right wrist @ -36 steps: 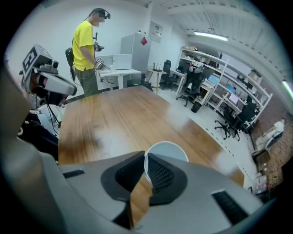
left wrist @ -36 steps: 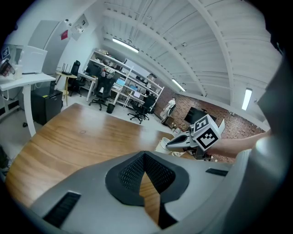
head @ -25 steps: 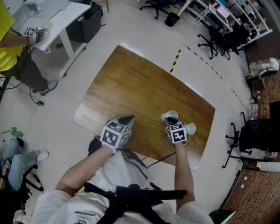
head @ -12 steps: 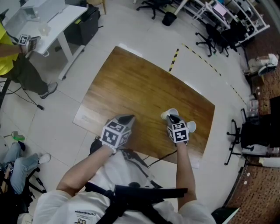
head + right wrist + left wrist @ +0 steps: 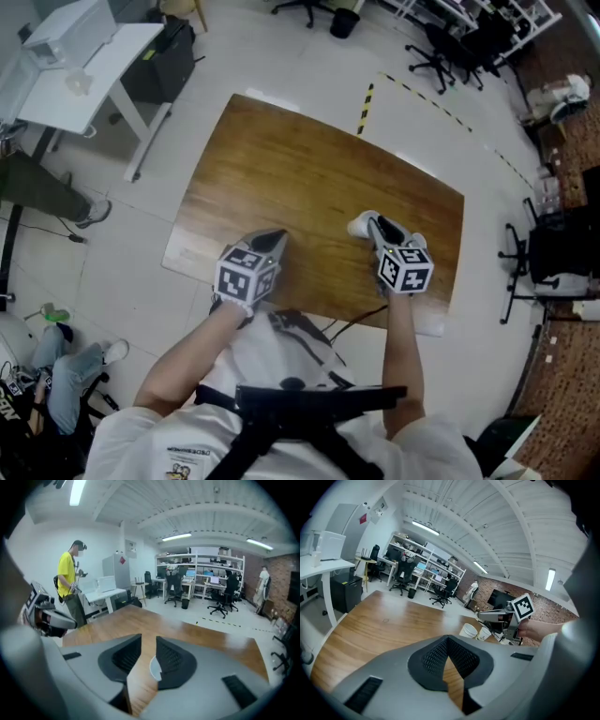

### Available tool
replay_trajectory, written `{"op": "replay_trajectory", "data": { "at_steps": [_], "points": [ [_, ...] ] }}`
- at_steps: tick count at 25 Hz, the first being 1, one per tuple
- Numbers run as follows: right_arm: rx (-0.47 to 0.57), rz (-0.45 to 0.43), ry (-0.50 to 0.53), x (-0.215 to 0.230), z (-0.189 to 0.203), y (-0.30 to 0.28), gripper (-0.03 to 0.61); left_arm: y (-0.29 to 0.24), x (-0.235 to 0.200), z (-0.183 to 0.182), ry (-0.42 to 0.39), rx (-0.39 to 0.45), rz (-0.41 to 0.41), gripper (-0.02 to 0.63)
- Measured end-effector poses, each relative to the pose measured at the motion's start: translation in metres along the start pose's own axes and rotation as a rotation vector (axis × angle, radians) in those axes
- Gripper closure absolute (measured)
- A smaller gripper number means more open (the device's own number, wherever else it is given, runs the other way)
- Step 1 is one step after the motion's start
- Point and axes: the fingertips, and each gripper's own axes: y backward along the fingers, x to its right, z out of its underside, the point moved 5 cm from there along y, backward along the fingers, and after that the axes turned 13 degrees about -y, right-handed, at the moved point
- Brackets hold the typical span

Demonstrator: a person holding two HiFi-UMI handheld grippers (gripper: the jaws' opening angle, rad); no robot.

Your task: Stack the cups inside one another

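Note:
Two white paper cups stand upright side by side on the wooden table (image 5: 281, 178); in the left gripper view they are one cup (image 5: 469, 630) and its neighbour (image 5: 484, 633). From the head, one cup (image 5: 360, 226) shows at the tip of my right gripper (image 5: 377, 227), the other cup (image 5: 418, 243) peeks out beside its marker cube. In the right gripper view the right gripper (image 5: 147, 641) has just been opening. A white cup rim (image 5: 154, 668) shows below the gap and neither pad presses it. My left gripper (image 5: 272, 242) hovers at the near table edge, its tips meeting and nothing in them (image 5: 449, 640).
A person in a yellow shirt (image 5: 70, 583) stands beyond the table's far left corner by a white desk (image 5: 84, 56). Office chairs (image 5: 441, 56) and shelving line the far side. Yellow-black floor tape (image 5: 367, 96) runs past the table's far edge.
My right gripper has lifted off the cup and its jaws have spread apart, leaving the cup on the table. The left gripper has stayed where it was.

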Motion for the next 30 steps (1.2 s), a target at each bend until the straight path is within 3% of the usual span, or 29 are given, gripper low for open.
{"op": "replay_trajectory", "data": {
  "at_steps": [4,6,8,16,24,30],
  "points": [
    [0.15,-0.072,-0.239,-0.003,-0.012,0.023,0.417,0.001,0.0,-0.01,-0.019,0.015,0.005,0.618],
    [0.267,-0.128,-0.414,-0.003,-0.018,0.037,0.388,0.001,0.001,-0.016,-0.031,0.02,0.009,0.618],
    [0.37,-0.141,-0.517,-0.004,-0.022,0.051,0.387,0.002,0.004,-0.022,-0.047,0.027,0.011,0.618],
    [0.425,-0.017,-0.572,0.001,-0.003,0.069,0.387,0.001,0.014,-0.036,-0.096,0.04,0.054,0.618],
    [0.443,0.037,-0.611,0.023,0.01,0.094,0.387,-0.008,0.04,-0.037,-0.132,0.024,0.102,0.618],
    [0.414,0.074,-0.556,0.037,0.021,0.101,0.387,-0.019,0.057,-0.033,-0.133,0.002,0.123,0.618]
  ]
}}
